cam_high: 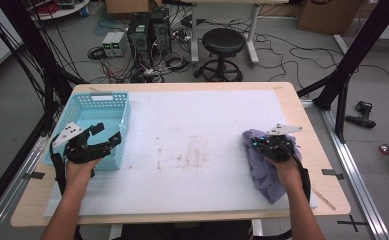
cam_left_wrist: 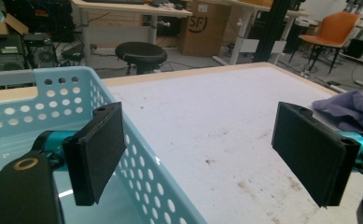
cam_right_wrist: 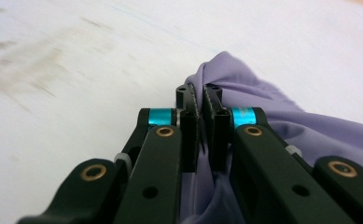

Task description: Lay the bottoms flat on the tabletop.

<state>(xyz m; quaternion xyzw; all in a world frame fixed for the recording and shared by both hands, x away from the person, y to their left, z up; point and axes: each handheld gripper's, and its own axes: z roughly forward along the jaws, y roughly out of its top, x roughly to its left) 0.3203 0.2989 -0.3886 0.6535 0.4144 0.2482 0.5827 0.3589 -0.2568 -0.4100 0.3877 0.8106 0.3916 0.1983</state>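
A crumpled lilac cloth (cam_high: 262, 165) lies on the white mat at the table's right side. My right gripper (cam_high: 265, 144) sits on its upper end, and in the right gripper view (cam_right_wrist: 200, 95) the two black jaws stand nearly together with a fold of the lilac cloth (cam_right_wrist: 282, 121) pinched between them. My left gripper (cam_high: 107, 133) hovers over the near right corner of a light blue perforated basket (cam_high: 124, 107). Its jaws stand wide apart (cam_left_wrist: 207, 154), one over the blue basket (cam_left_wrist: 137, 158), the other over the mat, with nothing between them.
The white mat (cam_high: 197, 150) carries brown stains near its middle. Wooden table edges (cam_high: 327, 165) frame it. Beyond the table stand a black stool (cam_high: 223, 47), computer towers (cam_high: 147, 32) and tangled floor cables. A drill (cam_high: 362, 114) lies on the floor at right.
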